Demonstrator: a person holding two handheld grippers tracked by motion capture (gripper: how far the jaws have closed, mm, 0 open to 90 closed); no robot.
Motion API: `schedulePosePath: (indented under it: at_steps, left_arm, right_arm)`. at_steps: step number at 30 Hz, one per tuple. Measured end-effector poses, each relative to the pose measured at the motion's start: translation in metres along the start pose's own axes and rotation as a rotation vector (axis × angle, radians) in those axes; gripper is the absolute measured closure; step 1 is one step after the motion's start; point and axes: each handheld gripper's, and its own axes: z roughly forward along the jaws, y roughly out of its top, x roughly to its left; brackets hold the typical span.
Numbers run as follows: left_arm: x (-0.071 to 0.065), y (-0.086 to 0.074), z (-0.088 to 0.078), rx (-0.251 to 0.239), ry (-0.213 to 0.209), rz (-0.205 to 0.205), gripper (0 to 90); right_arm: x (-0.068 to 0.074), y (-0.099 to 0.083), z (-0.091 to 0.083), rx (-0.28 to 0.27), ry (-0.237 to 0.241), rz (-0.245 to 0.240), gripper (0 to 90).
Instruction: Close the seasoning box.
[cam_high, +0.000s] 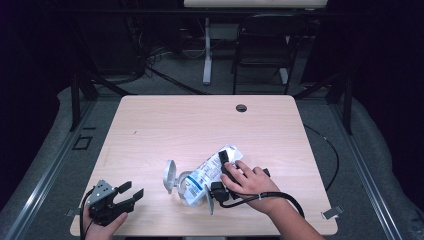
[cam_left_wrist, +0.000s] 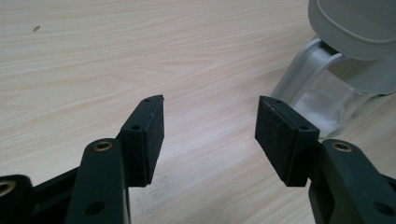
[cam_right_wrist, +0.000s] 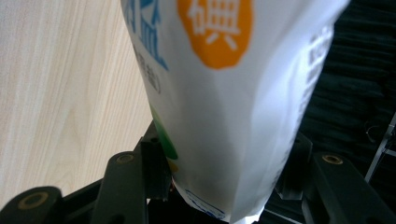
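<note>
A white bag (cam_high: 207, 169) with blue print lies tilted, its lower end over the mouth of a clear container (cam_high: 189, 194) near the table's front edge. The container's grey lid (cam_high: 170, 176) stands flipped open on its left. My right gripper (cam_high: 221, 173) is shut on the bag's upper end, a hand wrapped around it. In the right gripper view the bag (cam_right_wrist: 224, 93) sits between the two jaws of that gripper (cam_right_wrist: 224, 175), and an orange badge shows on it. My left gripper (cam_high: 132, 189) rests open at the front left, with nothing between its pads (cam_left_wrist: 210, 135). The container (cam_left_wrist: 322, 100) lies just to its right.
The wooden table (cam_high: 165, 125) has a small round cable hole (cam_high: 241, 108) near its far edge. A black cable (cam_high: 332, 150) loops off the right side. A dark chair (cam_high: 265, 45) and a white desk leg (cam_high: 207, 50) stand beyond the table.
</note>
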Motion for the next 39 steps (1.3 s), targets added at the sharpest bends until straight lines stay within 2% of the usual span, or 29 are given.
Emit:
schedulePosePath:
  at_steps: [16,21,39]
  left_arm:
    - [0.0003,0.0001,0.0008,-0.008,-0.003,-0.003,42.8]
    - [0.0002,0.0,0.0011,-0.009,-0.004,-0.004,42.8]
    - [0.001,-0.0002,0.0011,-0.009,-0.003,-0.006,42.8]
  right_arm:
    - [0.0004,-0.0007,0.001,-0.009,-0.005,0.007,50.0]
    - [-0.0003,-0.0003,0.0004,-0.001,-0.008,-0.009,50.2]
    - [0.0001,-0.0006,0.0017,-0.007,-0.016,-0.012,50.3]
